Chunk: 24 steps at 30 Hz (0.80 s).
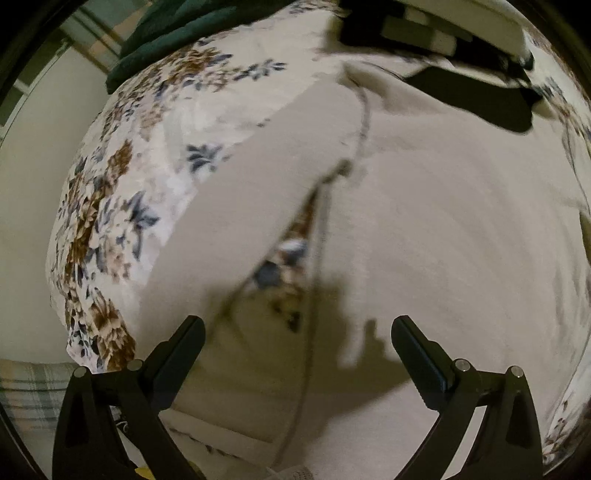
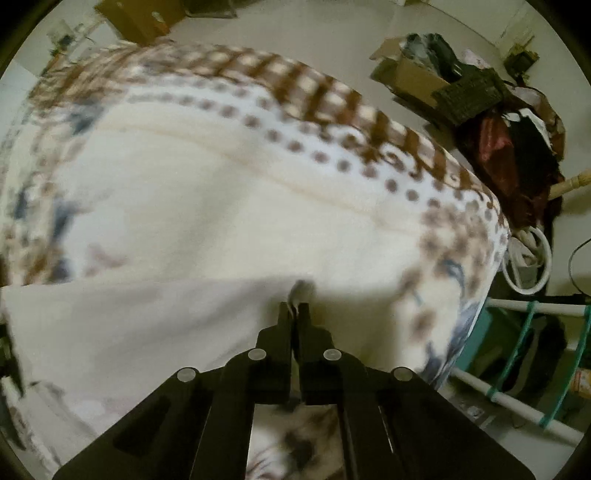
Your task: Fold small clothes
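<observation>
My left gripper (image 1: 297,334) hangs released, fingers spread wide above the pale garment (image 1: 424,240), touching nothing. My right gripper (image 2: 294,308) is clenched on a grey edge of that garment (image 2: 147,314), the cloth pinched between the tips. The garment lies spread across the floral bedspread (image 1: 107,206). Farther off, dark green cloth (image 1: 177,33) sits at the bed's far edge.

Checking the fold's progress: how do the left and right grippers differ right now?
The left gripper has its jaws spread wide and holds nothing; the right gripper is shut, pinching an edge of the plain cream garment. Both are black and hang over that garment on the floral bedspread.
</observation>
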{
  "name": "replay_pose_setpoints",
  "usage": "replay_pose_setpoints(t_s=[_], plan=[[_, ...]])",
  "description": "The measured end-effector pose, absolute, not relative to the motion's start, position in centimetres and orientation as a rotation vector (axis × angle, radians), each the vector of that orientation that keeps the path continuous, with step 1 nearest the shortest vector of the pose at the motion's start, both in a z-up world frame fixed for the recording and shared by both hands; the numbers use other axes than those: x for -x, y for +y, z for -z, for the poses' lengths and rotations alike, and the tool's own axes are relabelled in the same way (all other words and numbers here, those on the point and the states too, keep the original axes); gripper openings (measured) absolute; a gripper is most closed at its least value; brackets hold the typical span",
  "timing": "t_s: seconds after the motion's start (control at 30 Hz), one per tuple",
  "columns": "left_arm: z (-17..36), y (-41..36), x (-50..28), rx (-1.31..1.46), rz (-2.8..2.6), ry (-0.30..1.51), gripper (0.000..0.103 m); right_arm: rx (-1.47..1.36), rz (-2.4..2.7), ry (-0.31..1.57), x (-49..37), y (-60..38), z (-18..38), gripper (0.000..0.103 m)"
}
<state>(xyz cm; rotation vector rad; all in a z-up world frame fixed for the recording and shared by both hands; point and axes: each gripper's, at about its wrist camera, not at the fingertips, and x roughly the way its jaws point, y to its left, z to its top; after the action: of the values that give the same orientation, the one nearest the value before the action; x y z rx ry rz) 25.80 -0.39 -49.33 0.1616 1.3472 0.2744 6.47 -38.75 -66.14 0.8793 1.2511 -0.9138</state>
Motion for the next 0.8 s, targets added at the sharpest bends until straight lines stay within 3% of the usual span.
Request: replay_pose_setpoints(t_s=[0.23, 0.4, 0.63, 0.8], plan=[[46.9, 5.0, -24.1, -0.095, -0.341, 1.321, 0.103, -0.654, 0.594, 1.186, -15.5, -27.2, 55.1, 0.002], [46.3, 9.8, -21.7, -0.022, -0.433, 1.326, 0.103, -0.424, 0.252, 1.247, -21.3, -12.4, 52.1, 0.002], [47.9, 15.8, -18.2, 0.04, -0.579, 1.356, 0.103, 0.124, -0.11, 1.434, -22.3, 10.6, 60.6, 0.002], [48.7, 18.3, -16.3, 0.053, -0.62, 1.363, 0.103, 0.351, -0.232, 1.491, -18.2, 17.4, 64.7, 0.002]])
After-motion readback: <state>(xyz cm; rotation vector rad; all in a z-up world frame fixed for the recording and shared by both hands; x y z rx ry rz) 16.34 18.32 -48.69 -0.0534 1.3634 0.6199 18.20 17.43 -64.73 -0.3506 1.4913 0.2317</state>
